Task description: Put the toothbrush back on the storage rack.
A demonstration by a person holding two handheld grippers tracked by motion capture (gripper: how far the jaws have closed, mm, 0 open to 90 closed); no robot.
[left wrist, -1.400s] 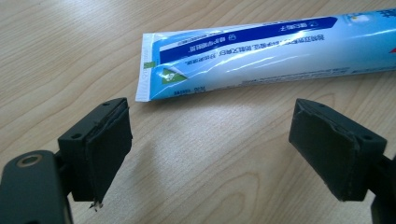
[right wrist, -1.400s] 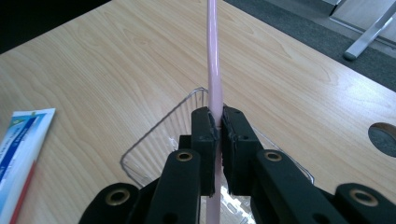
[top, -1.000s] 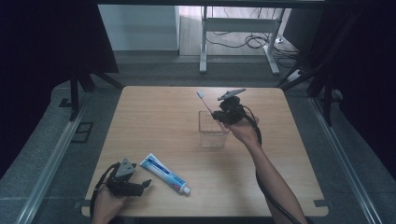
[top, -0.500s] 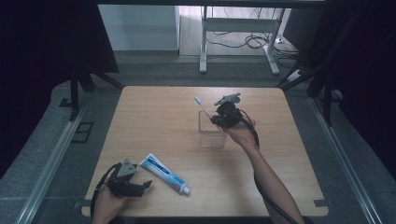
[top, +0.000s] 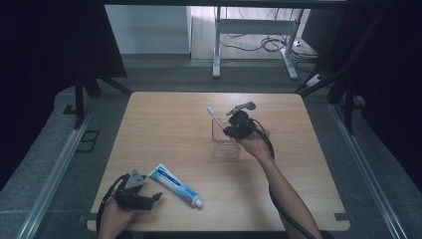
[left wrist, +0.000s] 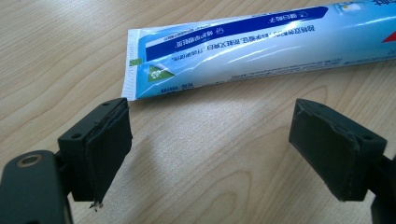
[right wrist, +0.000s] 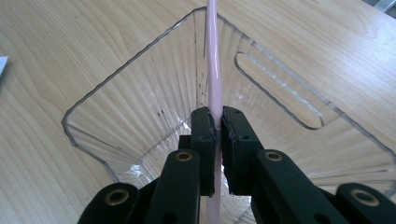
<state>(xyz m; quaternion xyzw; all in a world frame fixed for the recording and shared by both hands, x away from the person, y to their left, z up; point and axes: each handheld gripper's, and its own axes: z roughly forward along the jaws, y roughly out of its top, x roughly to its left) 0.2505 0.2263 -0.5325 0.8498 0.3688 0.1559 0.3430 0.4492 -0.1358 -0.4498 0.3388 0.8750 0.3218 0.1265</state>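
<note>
In the right gripper view, a pink toothbrush is clamped between the closed jaws of the right gripper, its handle running down into a clear plastic container that stands on the wooden table. In the high view, right of centre, the right gripper is seen at the container, with the toothbrush's head slanting toward the upper left above the rim. At the lower left of the high view the left gripper is held just beside a blue and white toothpaste tube lying flat on the table, and in the left gripper view its jaws are spread wide with nothing between them, the tube's flat end lying just beyond the left gripper.
</note>
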